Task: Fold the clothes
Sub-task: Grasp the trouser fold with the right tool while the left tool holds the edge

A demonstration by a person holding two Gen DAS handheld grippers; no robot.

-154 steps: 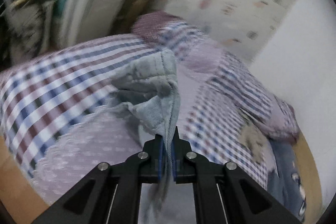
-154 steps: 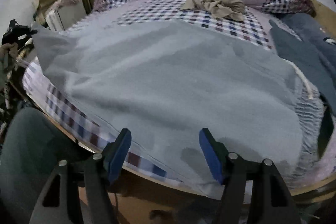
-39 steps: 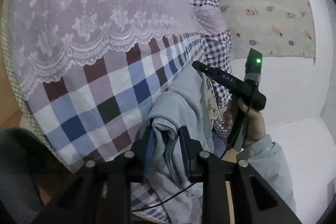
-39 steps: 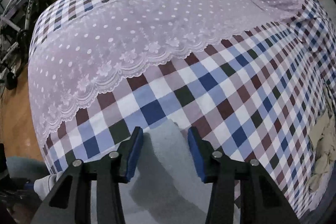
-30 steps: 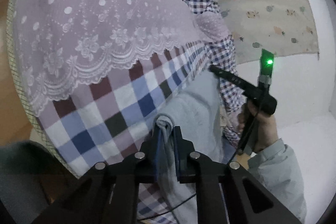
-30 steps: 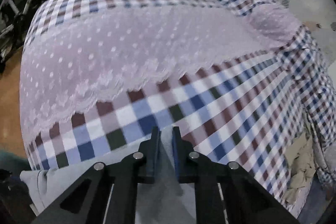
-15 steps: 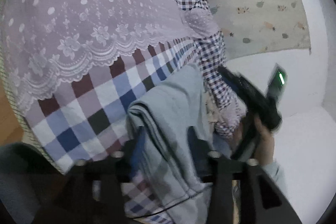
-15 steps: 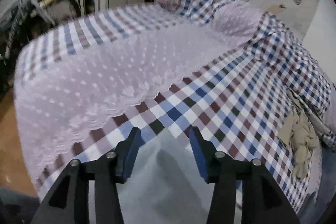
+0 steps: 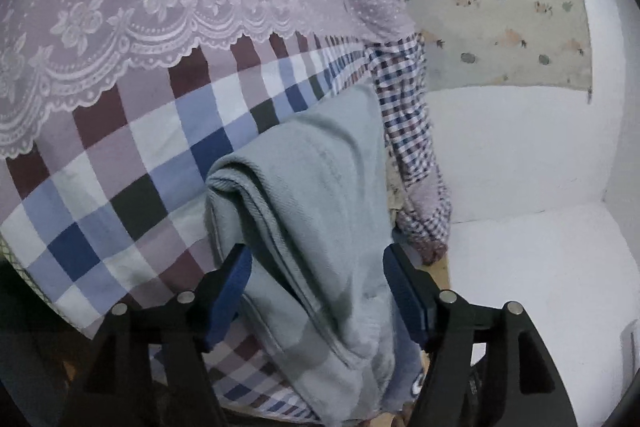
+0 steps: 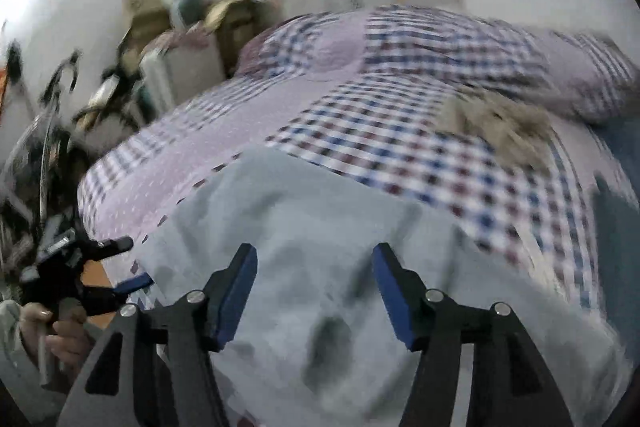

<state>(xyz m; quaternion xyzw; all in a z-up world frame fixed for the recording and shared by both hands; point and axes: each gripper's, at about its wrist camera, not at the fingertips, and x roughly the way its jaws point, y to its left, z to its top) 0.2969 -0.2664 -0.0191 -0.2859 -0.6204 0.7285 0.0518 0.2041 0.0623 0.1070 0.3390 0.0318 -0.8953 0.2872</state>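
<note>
We judge one fold complete — the grey garment (image 9: 320, 195) lies doubled on the checked bedspread (image 9: 132, 163), both the left gripper (image 9: 318, 283) and the right gripper (image 10: 314, 285) have just been opening with nothing clamped — further folds remain.

A home bedroom: a bed (image 10: 400, 131) with checked bedding, fruit-print curtain (image 9: 500, 7), and cluttered belongings (image 10: 168, 39) alongside.

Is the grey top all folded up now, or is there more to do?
Partly done: the grey top lies doubled over in layers on the checked bedspread. Both the left hand-held gripper and the right hand-held gripper have just been opening, pads off the cloth. Left: probably another fold, and the crumpled beige garment looks untouched.
</note>
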